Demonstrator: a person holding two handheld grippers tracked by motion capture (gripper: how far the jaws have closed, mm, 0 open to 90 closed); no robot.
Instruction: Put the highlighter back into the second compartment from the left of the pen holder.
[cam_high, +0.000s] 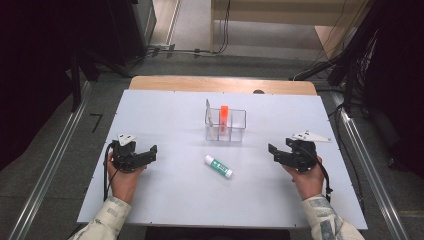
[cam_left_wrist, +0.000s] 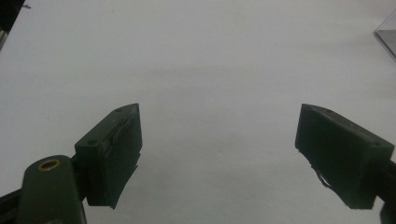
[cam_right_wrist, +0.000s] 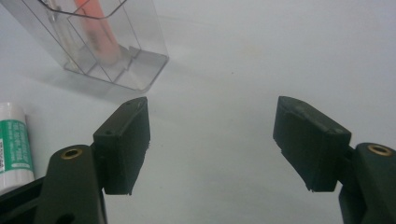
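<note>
While both of my tools rest low on the white counter (cam_high: 165, 195), the left tool (cam_high: 150, 152) and the right tool (cam_high: 274, 152) each stand with jaws spread wide, gripping nothing. Between them lies the glue stick (cam_high: 218, 166), just in front of the clear organizer (cam_high: 225, 126) holding an orange marker (cam_high: 224, 116).

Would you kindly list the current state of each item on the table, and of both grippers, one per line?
Left gripper: open, empty, low over bare table.
Right gripper: open, empty, apart from the glue stick.
Glue stick: lying on its side on the table, in front of the organizer, untouched.
Clear organizer: upright, divided into compartments.
Orange marker: standing upright in the organizer.
</note>
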